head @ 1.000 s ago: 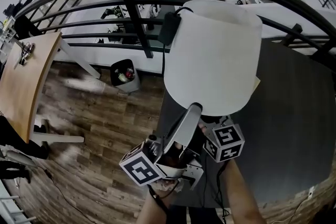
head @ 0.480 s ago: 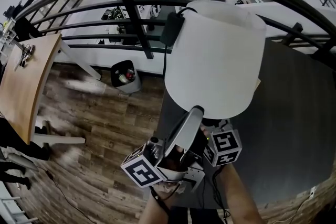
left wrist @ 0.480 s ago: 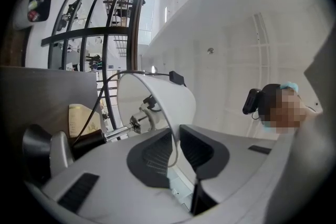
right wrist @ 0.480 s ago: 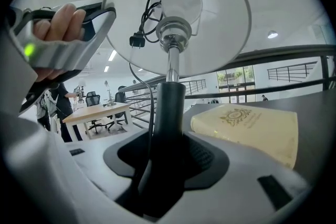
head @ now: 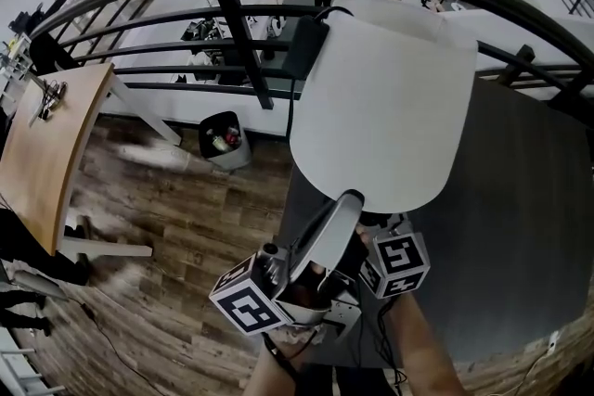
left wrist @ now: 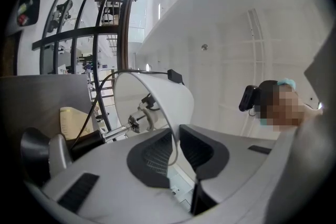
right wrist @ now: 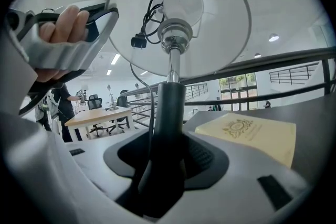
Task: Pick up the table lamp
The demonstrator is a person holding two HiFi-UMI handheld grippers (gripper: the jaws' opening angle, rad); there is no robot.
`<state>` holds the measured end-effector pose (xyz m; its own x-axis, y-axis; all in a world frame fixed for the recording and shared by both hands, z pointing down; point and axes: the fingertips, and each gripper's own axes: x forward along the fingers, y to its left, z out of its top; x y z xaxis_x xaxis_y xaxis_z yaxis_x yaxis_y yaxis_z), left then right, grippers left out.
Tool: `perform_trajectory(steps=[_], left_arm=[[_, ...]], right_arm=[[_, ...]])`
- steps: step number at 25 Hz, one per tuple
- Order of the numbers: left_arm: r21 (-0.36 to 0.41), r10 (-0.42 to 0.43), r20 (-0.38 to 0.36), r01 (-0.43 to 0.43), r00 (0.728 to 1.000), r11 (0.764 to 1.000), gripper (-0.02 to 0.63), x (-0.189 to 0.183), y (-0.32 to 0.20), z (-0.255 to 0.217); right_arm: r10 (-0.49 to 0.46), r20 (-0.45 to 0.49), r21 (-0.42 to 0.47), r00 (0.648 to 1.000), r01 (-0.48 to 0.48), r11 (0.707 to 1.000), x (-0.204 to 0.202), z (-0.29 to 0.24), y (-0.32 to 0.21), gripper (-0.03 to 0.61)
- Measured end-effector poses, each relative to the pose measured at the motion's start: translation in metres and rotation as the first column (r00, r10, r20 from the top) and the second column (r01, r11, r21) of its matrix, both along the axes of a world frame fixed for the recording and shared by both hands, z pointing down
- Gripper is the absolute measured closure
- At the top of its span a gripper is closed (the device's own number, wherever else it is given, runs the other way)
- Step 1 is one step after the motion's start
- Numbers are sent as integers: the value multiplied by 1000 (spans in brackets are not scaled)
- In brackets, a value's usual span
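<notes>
Looking down from the head view, we start at the left with a light wooden desk (head: 42, 153), then a small bin (head: 225, 139) on the plank floor (head: 186, 227) beside a post of the dark railing (head: 232, 23). A black power adapter (head: 299, 46) hangs on the cord (head: 290, 121) just left of the table lamp (head: 385, 107), touching the upper left of its white shade (left wrist: 157, 97). The railing's top bar curves close behind the shade.

Our left gripper (head: 345, 204) reaches up from below, and its pads are pressed together on the shade's thin lower rim. Our right gripper (right wrist: 165, 152) is clamped on the lamp's dark stem (right wrist: 170, 107), with the cord running down alongside it. The hand (right wrist: 63, 23) on the left gripper shows in the upper left of the right gripper view. We cannot see the lamp's base, which is hidden under the shade and both tools.

Against the picture from a second ago, the shade now takes up a little more of the head view and its right side reaches further right, nearer the rail. Both marker cubes sit almost where they were.

The lamp is over the left edge of the dark tabletop (head: 520, 199). A cream booklet (right wrist: 252, 134) lies on that top just right of the stem. Floor opens to the left of the edge, and the tabletop spreads wide to the right, bounded by the railing at its far side.
</notes>
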<state>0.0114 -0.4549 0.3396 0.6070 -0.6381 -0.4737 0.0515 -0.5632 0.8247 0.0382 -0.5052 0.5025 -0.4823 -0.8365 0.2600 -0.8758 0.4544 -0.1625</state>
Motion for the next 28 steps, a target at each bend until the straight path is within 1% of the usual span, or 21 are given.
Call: perform_trajectory(steps=[4, 16, 24, 28], left_arm=[[13, 2, 7, -2, 1000, 1000, 531, 0, 5, -13], [105, 32, 35, -35, 999, 994, 532, 14, 29, -69], [137, 46, 49, -52, 998, 989, 534, 26, 43, -102], [140, 58, 39, -63, 998, 988, 535, 24, 50, -109]], right_arm=[[-2, 7, 4, 1000, 2, 1000, 0, -13, 5, 360], [6, 8, 50, 1000, -7, 999, 16, -72, 22, 360], [22, 13, 63, 1000, -23, 998, 30, -103, 34, 362], [29, 13, 63, 1000, -29, 998, 29, -110, 42, 362]])
